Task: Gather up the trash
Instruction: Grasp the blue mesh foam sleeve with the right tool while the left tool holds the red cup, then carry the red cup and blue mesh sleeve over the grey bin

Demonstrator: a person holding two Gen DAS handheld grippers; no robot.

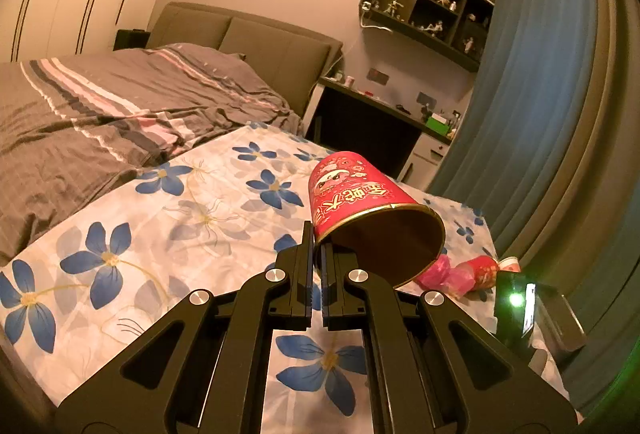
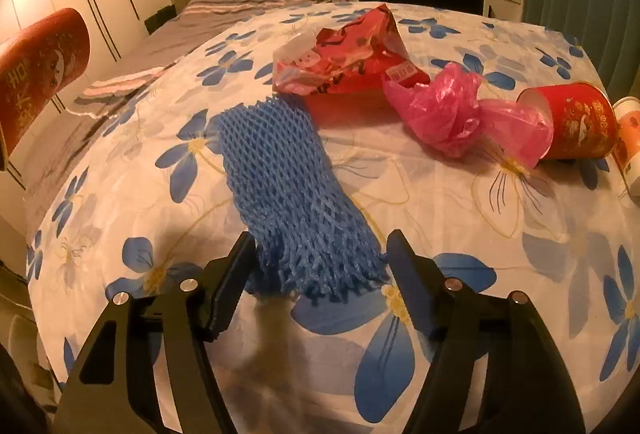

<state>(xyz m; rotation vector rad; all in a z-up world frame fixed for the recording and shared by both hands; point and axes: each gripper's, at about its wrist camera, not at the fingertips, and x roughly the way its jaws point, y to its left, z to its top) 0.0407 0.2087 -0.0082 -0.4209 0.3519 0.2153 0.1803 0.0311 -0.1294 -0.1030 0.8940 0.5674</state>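
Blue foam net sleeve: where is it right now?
Right wrist view: the blue foam net sleeve lies on the floral cloth, its near end between the open right claw fingers, the red snack wrapper just behind.

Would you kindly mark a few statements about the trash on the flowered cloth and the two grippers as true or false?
1. The left gripper is shut on the rim of a large red paper cup. True.
2. The right gripper is clamped tight on a pink plastic bag. False: its jaws stand apart on either side of the near end of the blue foam net sleeve, and the crumpled pink plastic bag lies farther off.
3. The small red paper cup lies on its side. True.
4. The red snack wrapper lies on the grey striped bedding. False: it lies on the flowered cloth.
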